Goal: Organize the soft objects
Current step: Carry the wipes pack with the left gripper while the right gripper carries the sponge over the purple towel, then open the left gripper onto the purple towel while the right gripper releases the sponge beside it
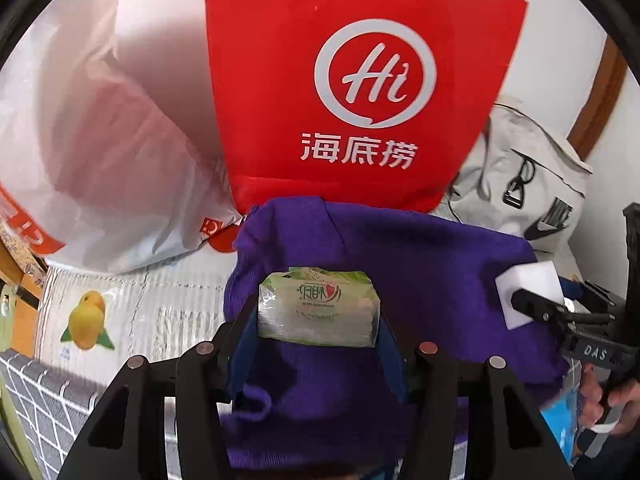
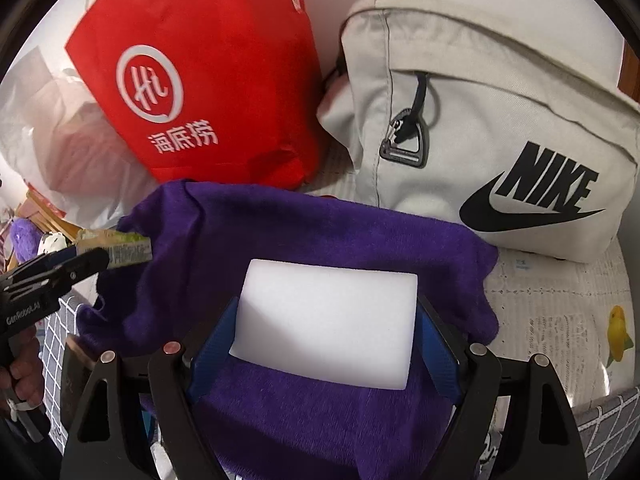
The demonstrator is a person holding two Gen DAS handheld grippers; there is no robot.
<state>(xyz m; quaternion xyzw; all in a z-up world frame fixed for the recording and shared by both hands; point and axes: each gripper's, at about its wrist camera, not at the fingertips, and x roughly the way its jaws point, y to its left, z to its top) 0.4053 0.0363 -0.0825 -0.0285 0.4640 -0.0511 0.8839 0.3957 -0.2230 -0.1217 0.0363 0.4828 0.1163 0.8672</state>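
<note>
My left gripper (image 1: 318,320) is shut on a green tissue pack (image 1: 318,306) and holds it over a purple cloth (image 1: 420,272). My right gripper (image 2: 326,332) is shut on a white sponge block (image 2: 326,326), also over the purple cloth (image 2: 320,232). In the left wrist view the right gripper (image 1: 528,306) shows at the right edge with the white sponge (image 1: 528,284). In the right wrist view the left gripper (image 2: 96,258) shows at the left edge with the tissue pack (image 2: 120,248).
A red shopping bag (image 1: 352,80) stands behind the cloth, a white plastic bag (image 1: 100,140) to its left, a beige Nike backpack (image 2: 500,120) to its right. A printed table cover (image 1: 132,312) and a grey checked cloth (image 1: 44,408) lie below.
</note>
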